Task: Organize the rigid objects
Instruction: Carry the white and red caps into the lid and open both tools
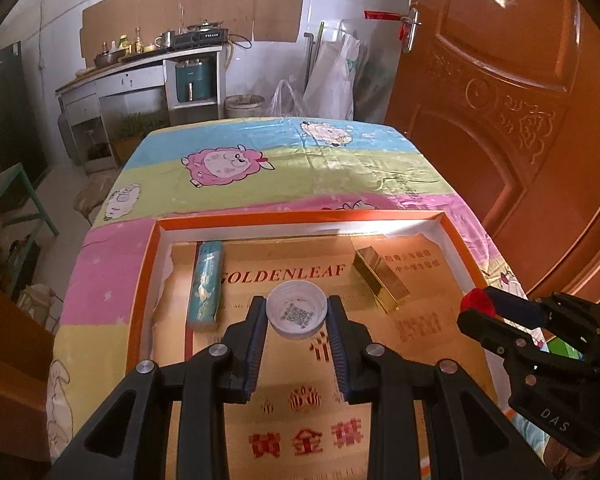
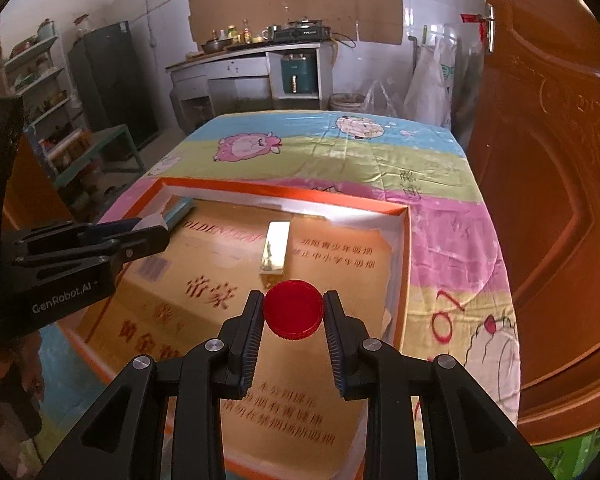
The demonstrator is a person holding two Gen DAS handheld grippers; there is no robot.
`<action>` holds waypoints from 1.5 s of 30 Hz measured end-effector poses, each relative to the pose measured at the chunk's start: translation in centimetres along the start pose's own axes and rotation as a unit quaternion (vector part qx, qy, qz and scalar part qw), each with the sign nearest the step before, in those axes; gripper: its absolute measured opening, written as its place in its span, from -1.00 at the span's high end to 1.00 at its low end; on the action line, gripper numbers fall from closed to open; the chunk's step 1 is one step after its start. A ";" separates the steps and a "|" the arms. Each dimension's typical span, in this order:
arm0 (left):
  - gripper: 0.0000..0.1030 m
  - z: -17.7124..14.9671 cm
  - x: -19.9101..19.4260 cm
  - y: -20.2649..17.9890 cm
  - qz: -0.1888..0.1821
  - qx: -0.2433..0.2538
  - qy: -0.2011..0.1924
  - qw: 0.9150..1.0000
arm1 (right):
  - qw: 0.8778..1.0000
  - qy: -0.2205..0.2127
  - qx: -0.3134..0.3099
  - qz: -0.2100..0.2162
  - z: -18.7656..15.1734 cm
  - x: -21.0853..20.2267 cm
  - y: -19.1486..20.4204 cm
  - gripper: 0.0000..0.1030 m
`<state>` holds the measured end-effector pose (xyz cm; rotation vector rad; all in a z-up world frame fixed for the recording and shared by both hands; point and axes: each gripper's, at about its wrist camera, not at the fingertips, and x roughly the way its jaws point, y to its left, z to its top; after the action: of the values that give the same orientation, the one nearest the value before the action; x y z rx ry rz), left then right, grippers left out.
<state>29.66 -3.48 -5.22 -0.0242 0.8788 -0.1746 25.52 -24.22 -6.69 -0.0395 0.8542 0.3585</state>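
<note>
Gripping a round white cap [image 1: 297,310], the left gripper [image 1: 297,312] hovers over the orange-rimmed tray [image 1: 300,216] between a teal box [image 1: 206,284] and gold box [image 1: 381,276], while the right gripper [image 2: 294,310] clamps a ridged red cap [image 2: 294,309].

Tray [image 1: 458,240] sits on table [image 1: 260,168]. In tray: long box [image 1: 206,282] at left, small box [image 1: 382,280] at right, w/ left gripper's [image 1: 297,312] cap [image 1: 296,310] between, nearer. Right gripper's [image 2: 294,310] cap [image 2: 294,309] just before small box.
</note>
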 end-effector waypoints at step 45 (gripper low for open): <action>0.39 2.9 8.0 0.1 0.004 0.006 0.076 0.997 | 0.995 0.094 -0.009 -0.016 2.5 7.8 -2.4 0.40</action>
<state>36.90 -4.85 -9.53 0.0048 1.0293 -0.1759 32.83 -23.74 -11.14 -0.1043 1.0350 0.3357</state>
